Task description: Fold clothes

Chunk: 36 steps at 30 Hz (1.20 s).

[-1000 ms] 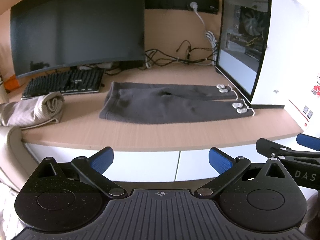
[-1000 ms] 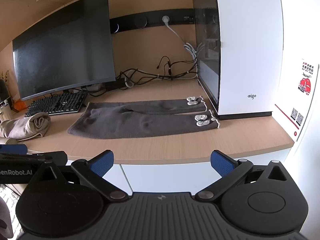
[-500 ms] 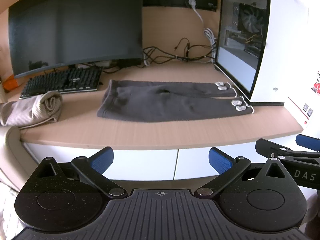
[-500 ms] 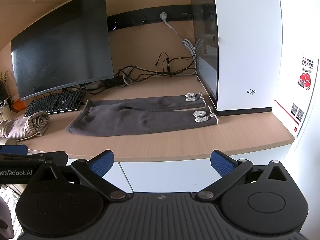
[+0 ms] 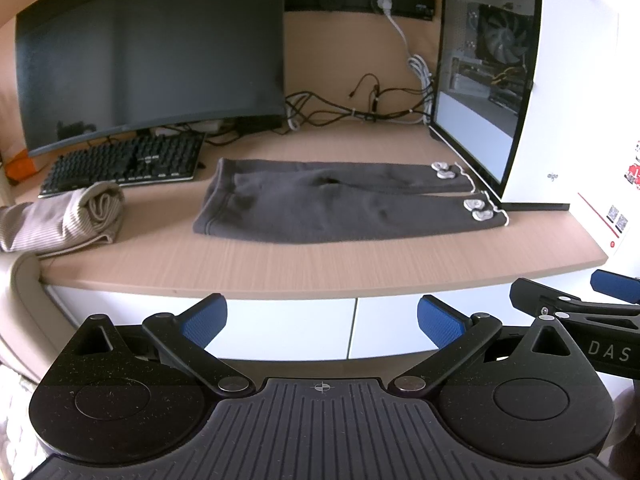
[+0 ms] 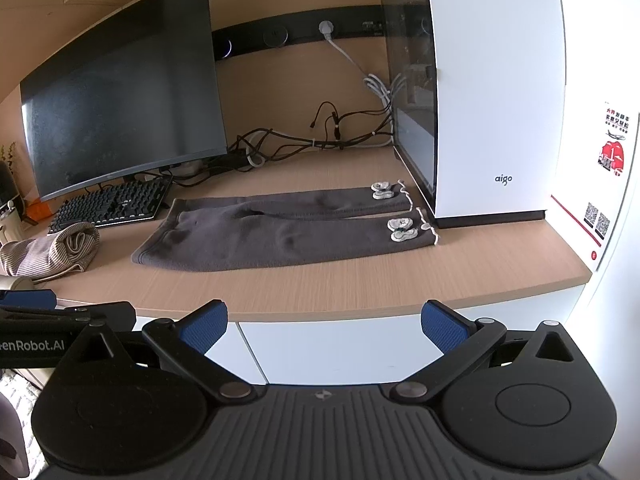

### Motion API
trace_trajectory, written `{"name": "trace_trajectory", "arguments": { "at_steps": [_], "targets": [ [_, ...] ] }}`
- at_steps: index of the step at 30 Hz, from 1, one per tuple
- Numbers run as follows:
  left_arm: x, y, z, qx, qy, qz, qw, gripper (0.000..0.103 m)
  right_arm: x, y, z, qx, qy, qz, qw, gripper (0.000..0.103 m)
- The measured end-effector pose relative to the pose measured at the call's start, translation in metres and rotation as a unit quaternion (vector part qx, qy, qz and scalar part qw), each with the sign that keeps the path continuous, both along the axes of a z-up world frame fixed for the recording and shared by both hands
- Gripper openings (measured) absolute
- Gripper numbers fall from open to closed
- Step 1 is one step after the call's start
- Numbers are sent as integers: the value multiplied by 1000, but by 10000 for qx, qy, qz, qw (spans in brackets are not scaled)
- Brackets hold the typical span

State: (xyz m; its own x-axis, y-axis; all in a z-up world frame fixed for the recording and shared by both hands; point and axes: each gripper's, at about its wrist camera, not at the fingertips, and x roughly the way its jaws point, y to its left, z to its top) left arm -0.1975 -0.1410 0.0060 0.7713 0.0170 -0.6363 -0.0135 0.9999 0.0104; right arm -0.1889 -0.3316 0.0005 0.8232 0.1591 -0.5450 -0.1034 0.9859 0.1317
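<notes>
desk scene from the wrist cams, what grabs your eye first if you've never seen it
A pair of dark grey trousers lies flat across the middle of the wooden desk, its cuffs by the white computer case on the right. Behind it stands a big dark monitor, and both grippers wait open before the desk's edge.

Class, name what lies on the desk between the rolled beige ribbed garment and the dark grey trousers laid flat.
Nothing: bare wooden desk separates the beige garment from the grey trousers, clearest in the left wrist view.
</notes>
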Motion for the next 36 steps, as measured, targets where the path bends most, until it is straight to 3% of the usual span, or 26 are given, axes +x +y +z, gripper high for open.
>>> {"name": "trace_trajectory", "arguments": {
  "at_steps": [36],
  "targets": [
    [21,4,-8,-17,211,5,9998,103,20,5,-9,0,245,-24,9997,103]
  ]
}}
